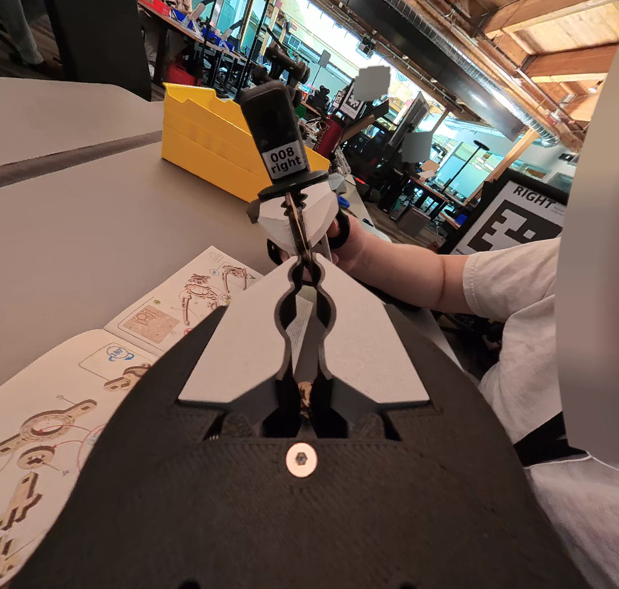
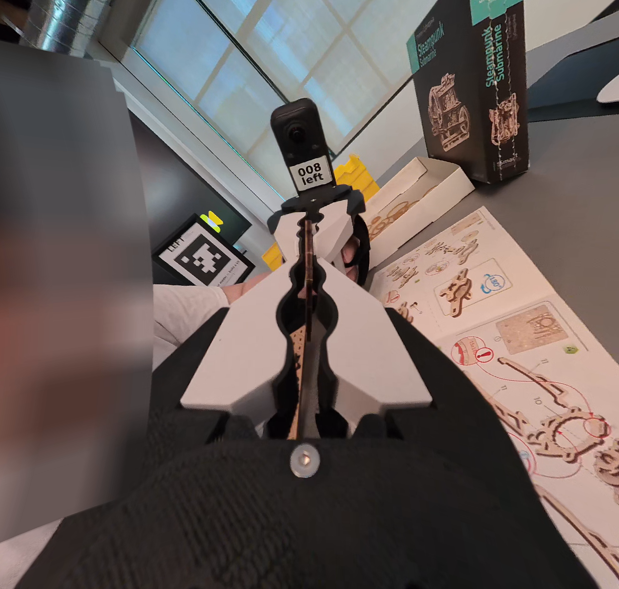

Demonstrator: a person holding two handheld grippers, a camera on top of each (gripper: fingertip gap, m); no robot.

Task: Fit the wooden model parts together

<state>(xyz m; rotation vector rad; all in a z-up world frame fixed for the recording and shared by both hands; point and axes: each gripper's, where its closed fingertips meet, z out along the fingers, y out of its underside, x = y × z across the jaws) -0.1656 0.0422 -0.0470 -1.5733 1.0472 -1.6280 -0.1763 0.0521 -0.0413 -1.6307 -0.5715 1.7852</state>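
The two grippers face each other tip to tip above the grey table (image 1: 83, 224). My left gripper (image 1: 303, 263) is shut on a thin wooden part (image 1: 304, 397), seen edge-on between its white fingers. My right gripper (image 2: 307, 268) is shut on a flat, light wooden part (image 2: 297, 372) with cut holes. A dark wooden edge (image 2: 308, 258) runs from the left gripper (image 2: 306, 228) into the right one's jaws, where the two parts overlap. In the left wrist view the right gripper (image 1: 294, 219) grips the same dark edge (image 1: 299, 234). How the parts join is hidden by the fingers.
A printed instruction sheet (image 1: 100, 355) lies under the grippers and also shows in the right wrist view (image 2: 485, 305). A yellow bin (image 1: 207, 144) stands behind. A white tray (image 2: 445, 178) of wooden sheets and the dark kit box (image 2: 475, 80) stand farther off. A person's forearm (image 1: 402, 271) is at the right. Only a small space, under 4 cm, lies between the two pairs of fingers.
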